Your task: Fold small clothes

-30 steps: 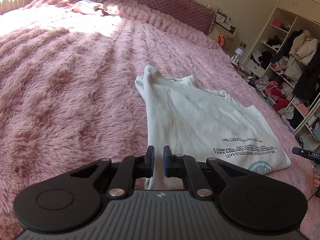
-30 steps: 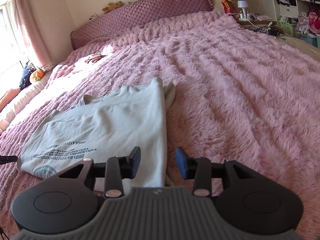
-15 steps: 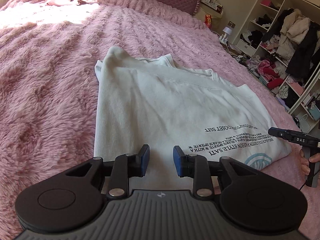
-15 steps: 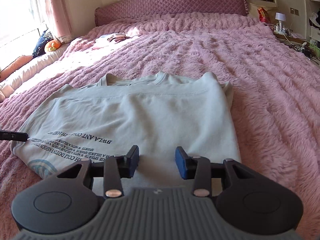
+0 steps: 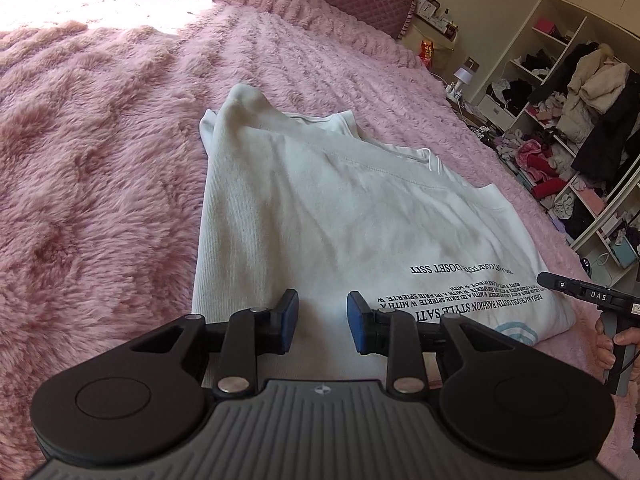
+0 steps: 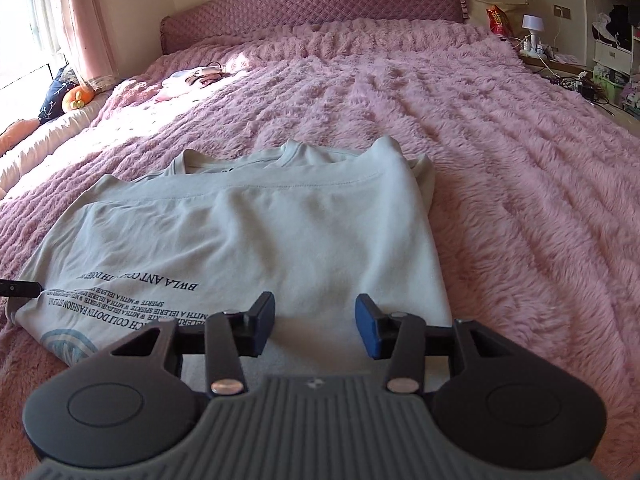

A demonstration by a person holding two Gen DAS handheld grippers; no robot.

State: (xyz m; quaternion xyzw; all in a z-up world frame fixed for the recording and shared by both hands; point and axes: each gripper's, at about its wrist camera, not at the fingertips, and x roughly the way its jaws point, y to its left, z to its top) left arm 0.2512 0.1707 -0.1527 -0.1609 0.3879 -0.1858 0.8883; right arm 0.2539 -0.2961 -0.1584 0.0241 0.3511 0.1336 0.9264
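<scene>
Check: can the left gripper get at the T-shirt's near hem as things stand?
Probably yes. The left gripper hangs just over the white T-shirt near its hem, jaws opening with no cloth between them and nothing on top. The right gripper is off to the side.

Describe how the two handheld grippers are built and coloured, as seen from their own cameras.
The left gripper and the right gripper match. Each has a grey ribbed body with a small emblem, two round black side housings, black linkage arms on silver pivot pins, and flat blue pads on black fingers. The left view also shows the other tool's black body, marked DAS, on a grey handle.
</scene>
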